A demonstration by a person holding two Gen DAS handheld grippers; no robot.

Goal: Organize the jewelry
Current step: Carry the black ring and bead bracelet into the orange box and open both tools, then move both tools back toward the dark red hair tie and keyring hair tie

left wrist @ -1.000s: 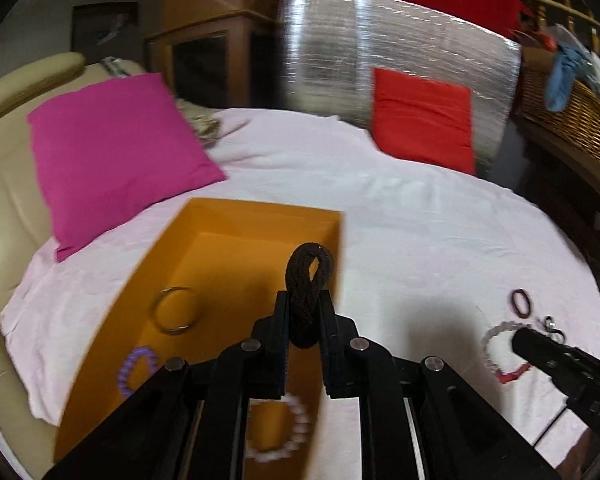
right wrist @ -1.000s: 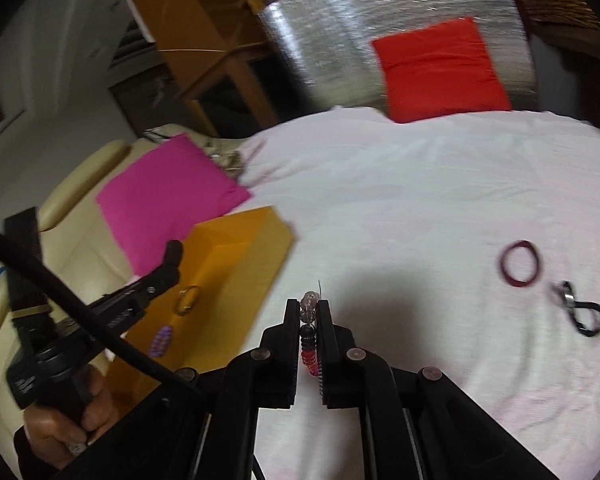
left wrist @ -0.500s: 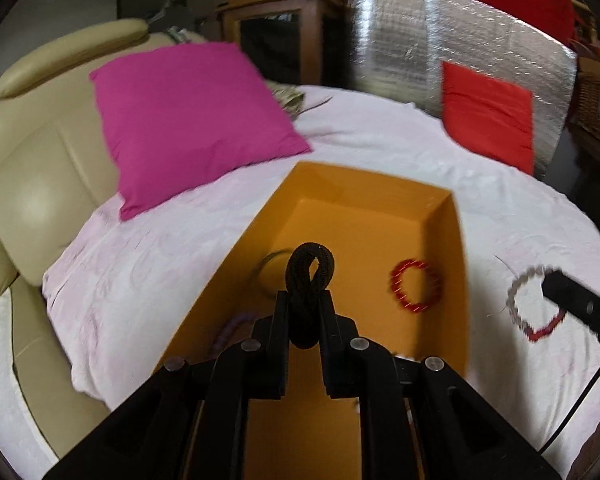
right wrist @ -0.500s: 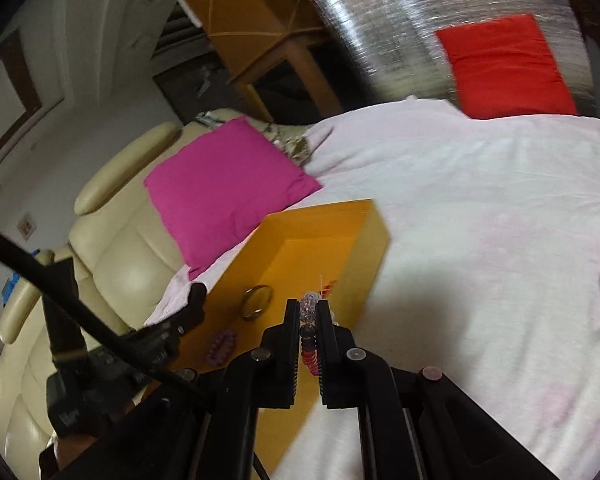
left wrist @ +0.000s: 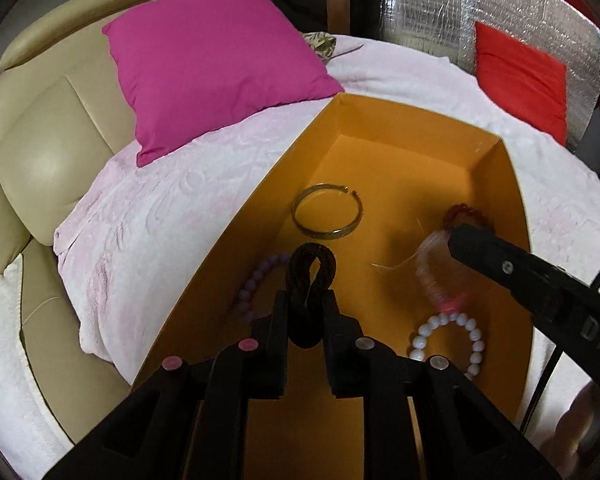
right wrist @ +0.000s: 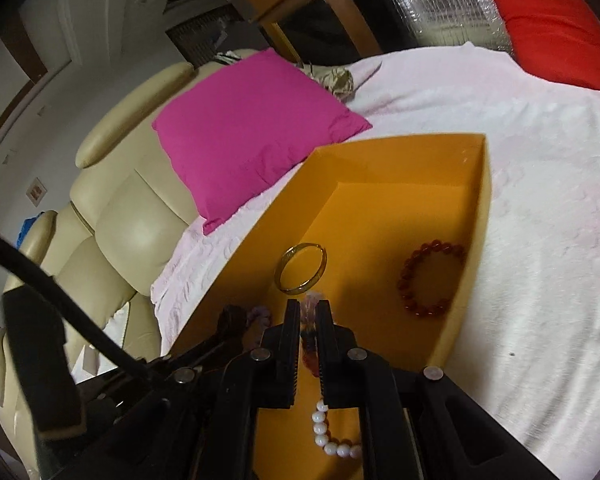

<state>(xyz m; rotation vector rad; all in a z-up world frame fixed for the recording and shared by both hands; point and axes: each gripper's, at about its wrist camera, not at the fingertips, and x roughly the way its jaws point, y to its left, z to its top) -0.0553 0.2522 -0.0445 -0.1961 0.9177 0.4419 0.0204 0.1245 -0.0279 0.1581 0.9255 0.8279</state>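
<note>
Two pieces ride over the orange box (left wrist: 512, 184): our left gripper (left wrist: 306, 300) pinches a black looped band (left wrist: 311, 268), our right gripper (right wrist: 309, 320) clamps a clear-and-pink bead bracelet (left wrist: 436, 276). We judge delivery underway; next, release both inside. Already there: gold bangle (left wrist: 327, 212) at twelve o'clock, red bead bracelet (right wrist: 430, 280) at two, white pearl bracelet (left wrist: 452, 340) at four, lilac bead bracelet (left wrist: 256, 280) at nine.

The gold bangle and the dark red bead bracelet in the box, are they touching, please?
Apart: the right wrist view shows bare orange box floor between the gold bangle and the red bead bracelet.
</note>
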